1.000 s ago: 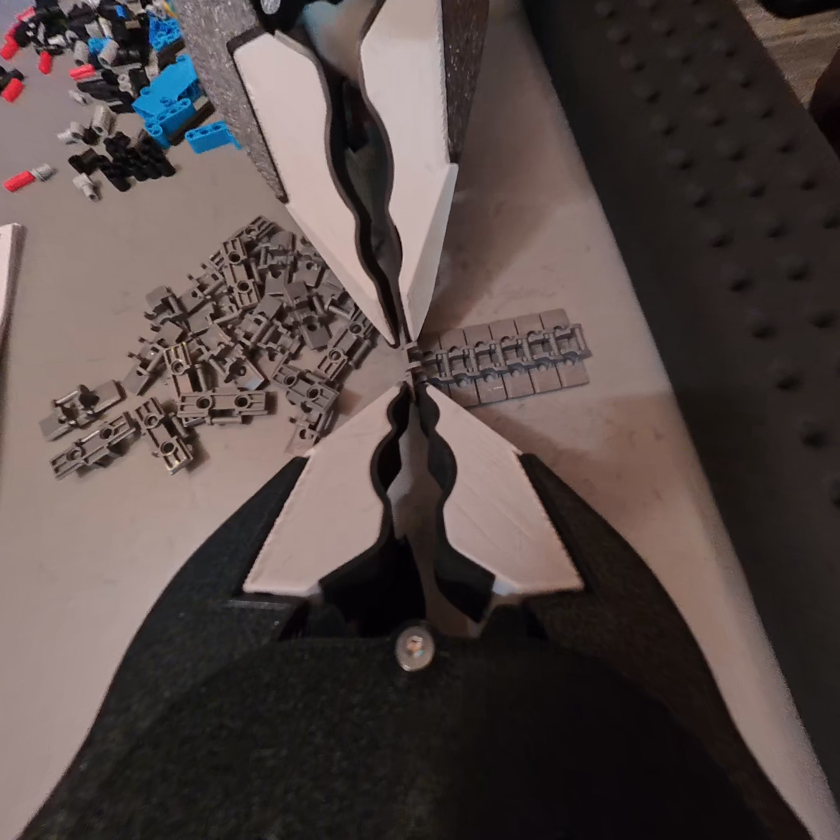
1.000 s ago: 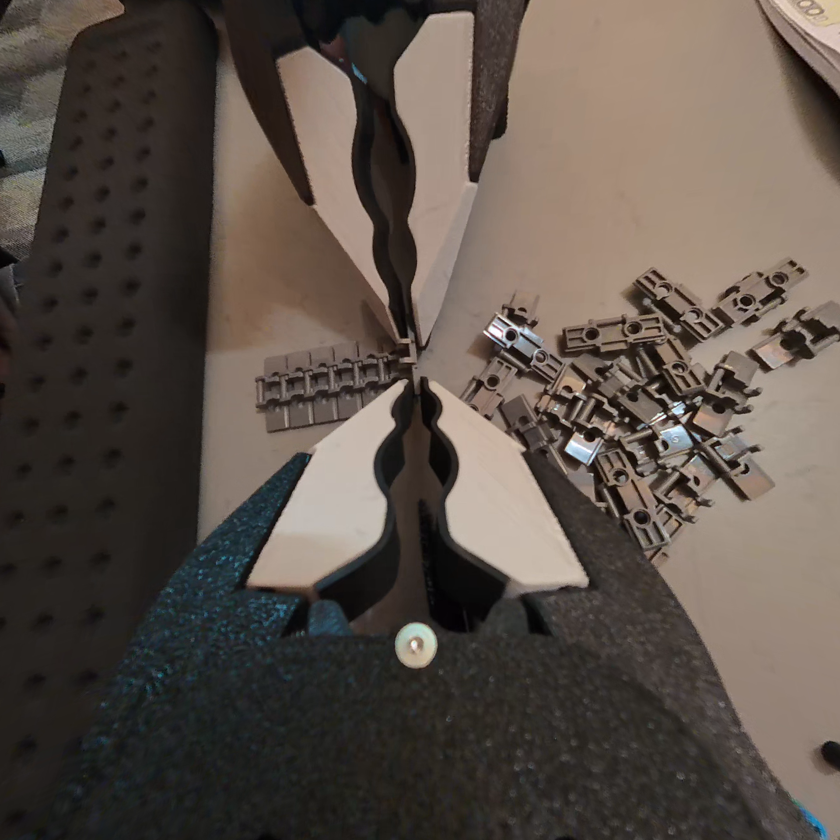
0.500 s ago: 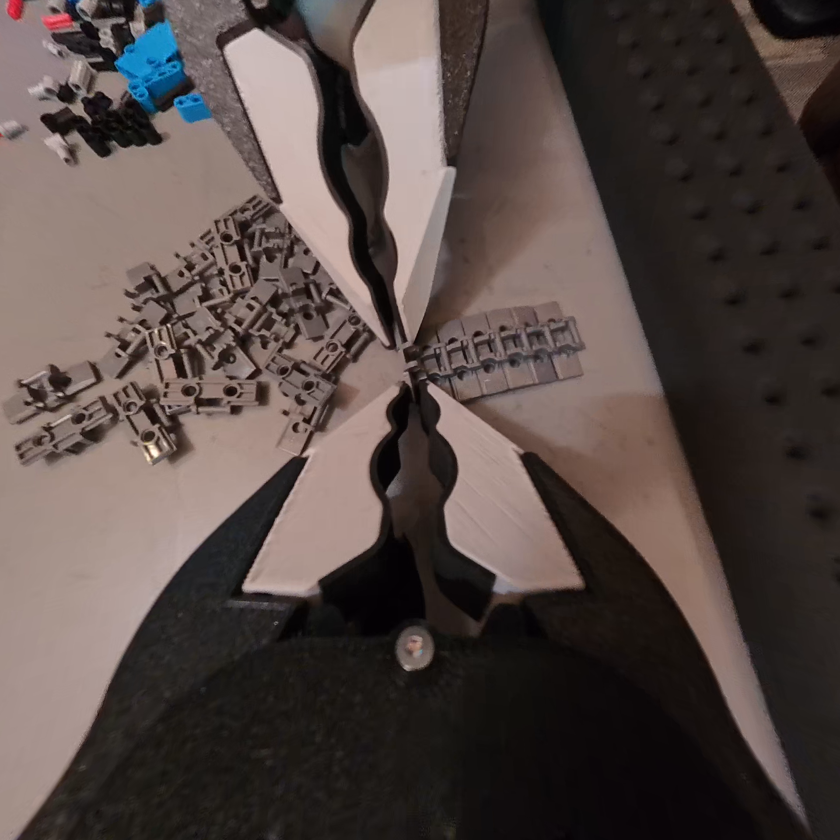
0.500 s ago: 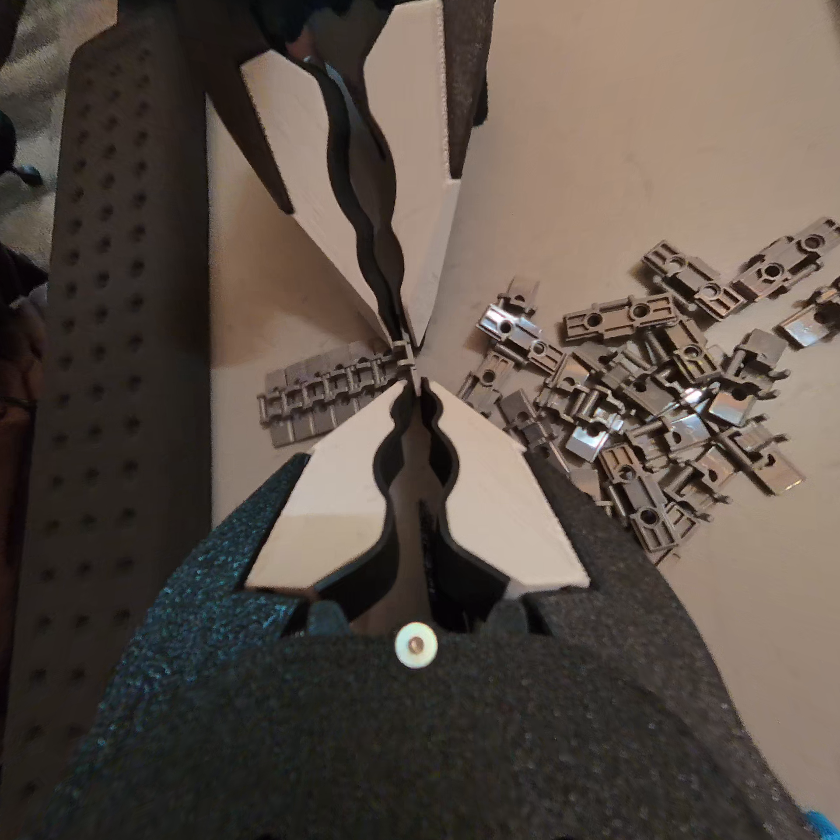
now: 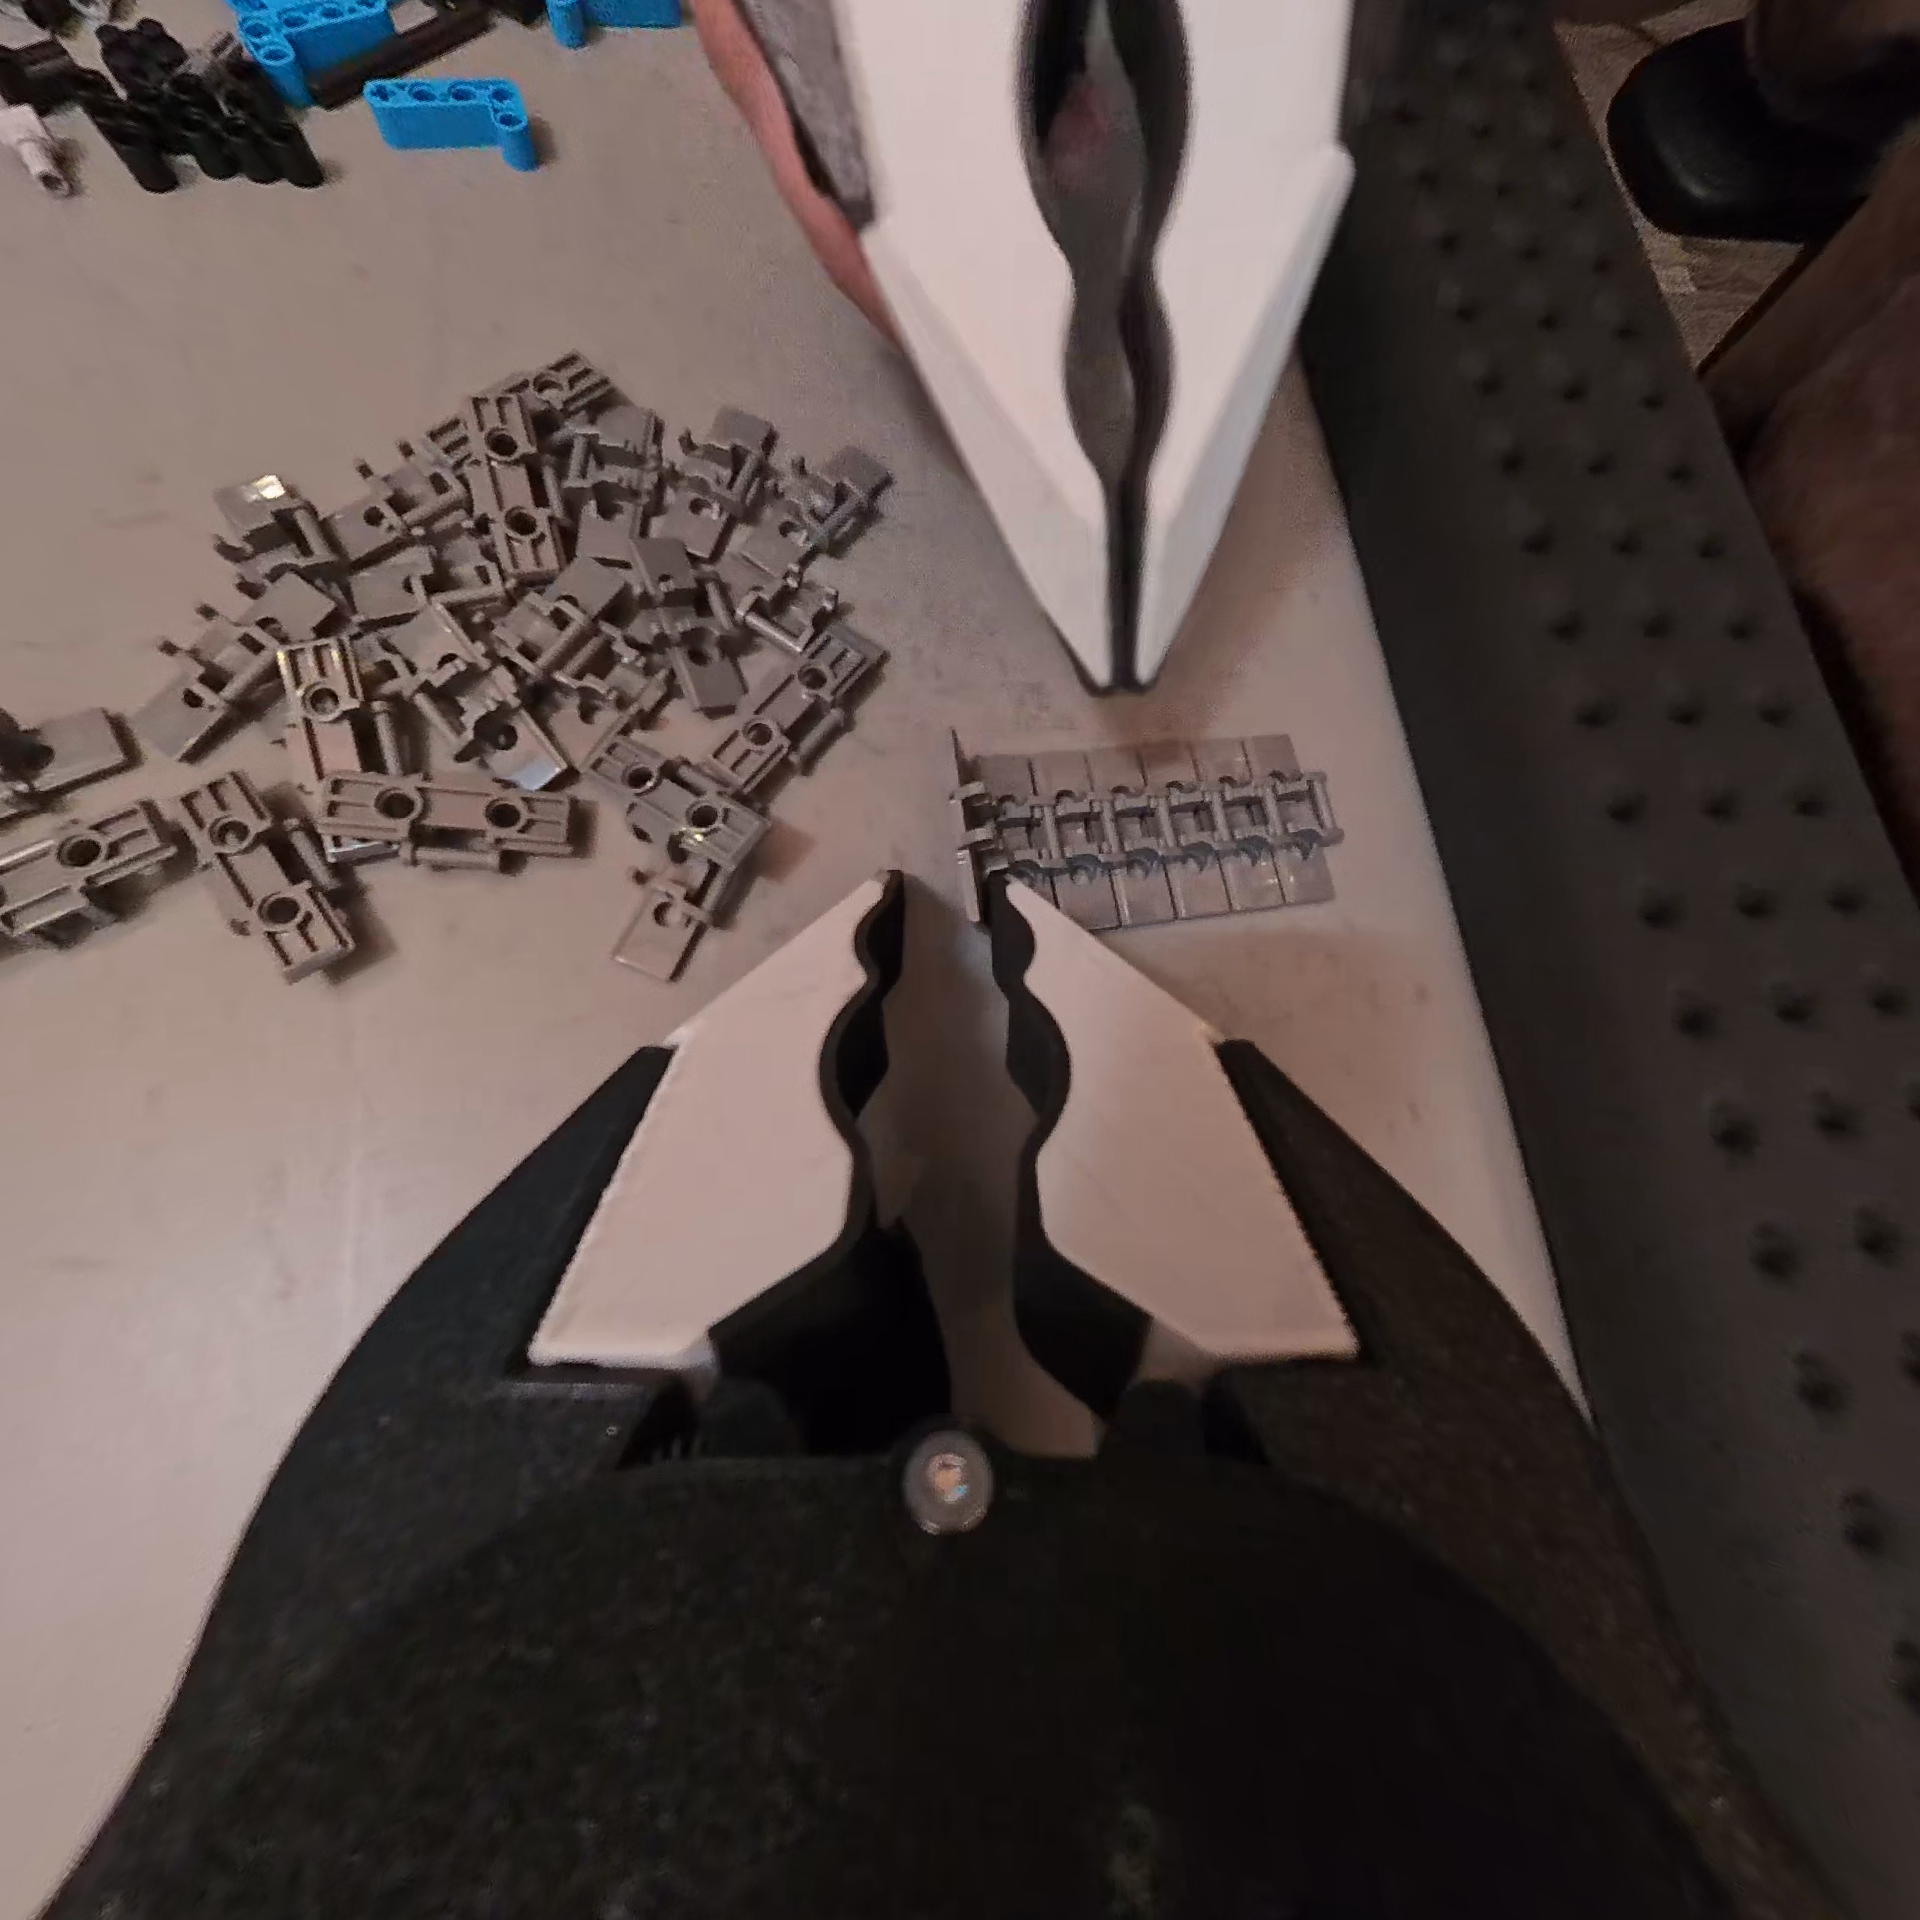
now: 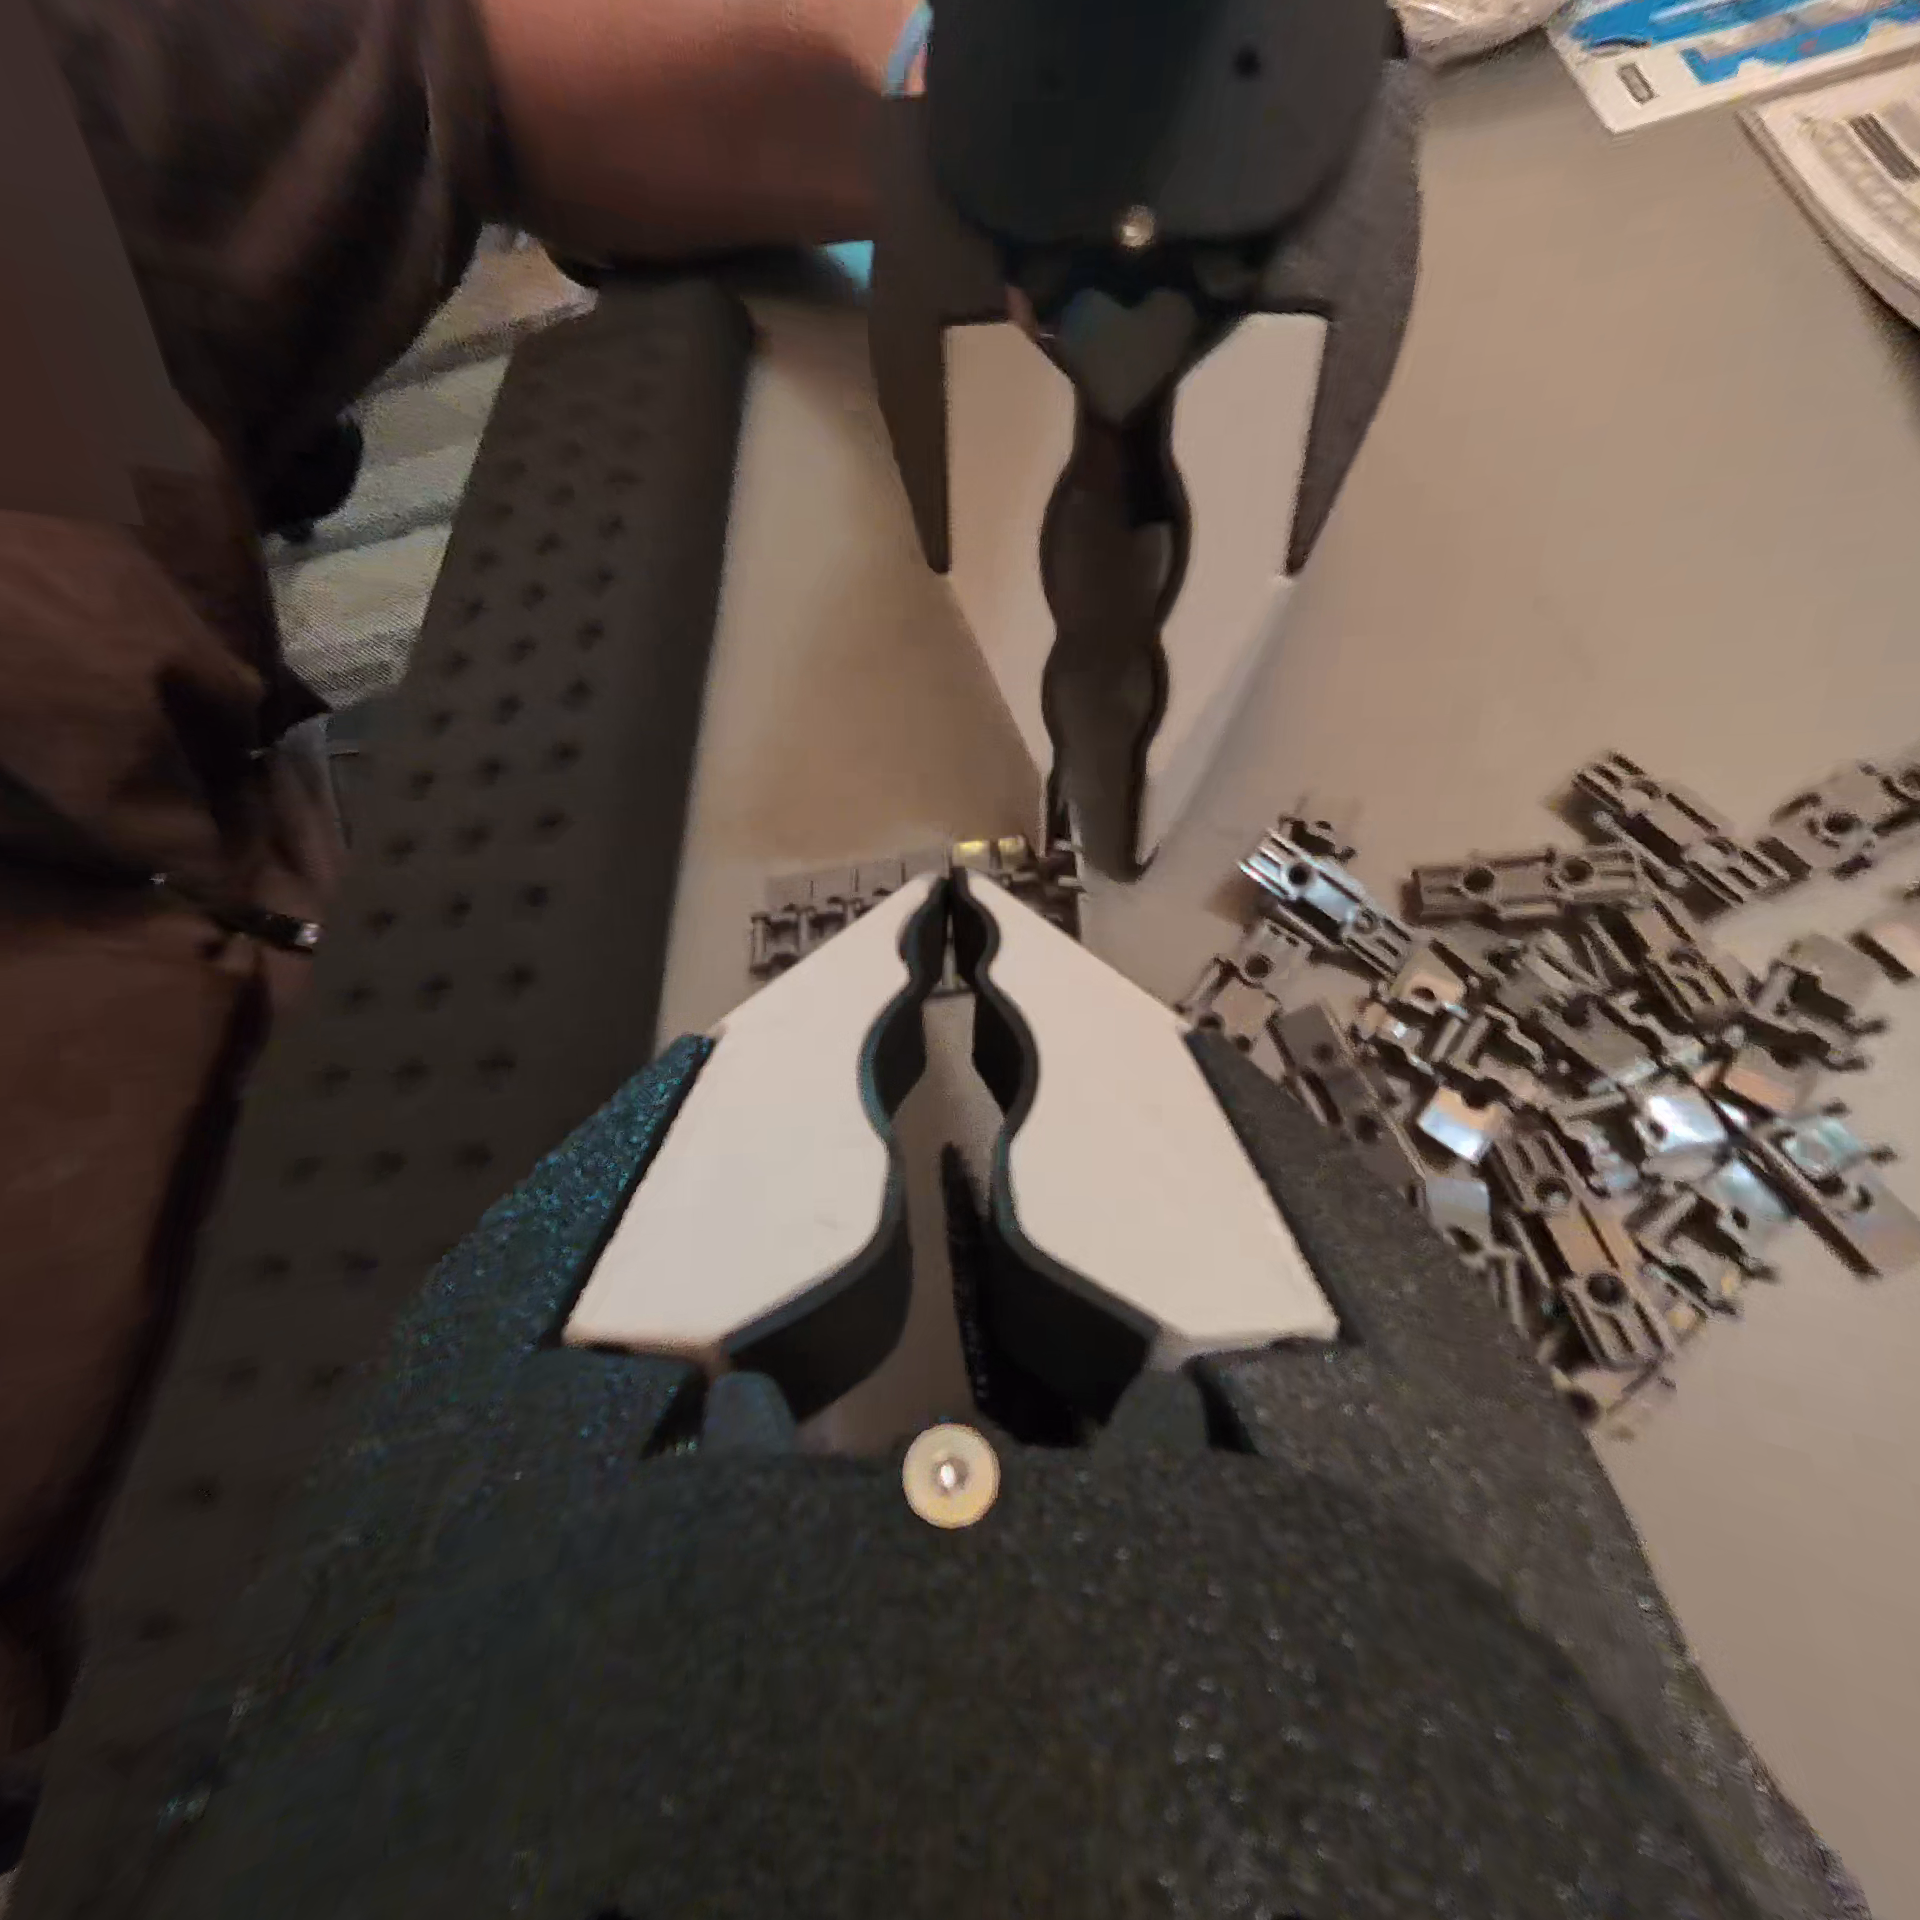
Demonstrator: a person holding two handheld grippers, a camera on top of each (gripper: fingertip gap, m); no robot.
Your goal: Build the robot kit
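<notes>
A short chain of several joined grey track links [image 5: 1143, 831] lies flat on the beige table [image 5: 260, 1195]. My left gripper [image 5: 948, 888] is slightly open and empty, its tips just short of the chain's left end. My right gripper [image 5: 1122, 675] is shut and empty, its tip a little beyond the chain and not touching it. In the right wrist view my right gripper [image 6: 951, 888] hides most of the chain [image 6: 821, 904], and the left gripper [image 6: 1101, 852] faces it from beyond the chain.
A pile of loose grey links [image 5: 520, 675] lies left of the chain; it also shows in the right wrist view [image 6: 1610, 1039]. A dark dimpled strip [image 5: 1662, 727] borders the table. Blue beams [image 5: 447, 114], black pins [image 5: 208, 156], printed sheets [image 6: 1766, 114] and a person's sleeve [image 6: 208, 312] are around. My right fingertips sit around 5 cm from my left ones.
Both grippers were shut tip to tip on the chain's end link. Now the left one has opened, both have drawn back, and the chain lies free on the table.
</notes>
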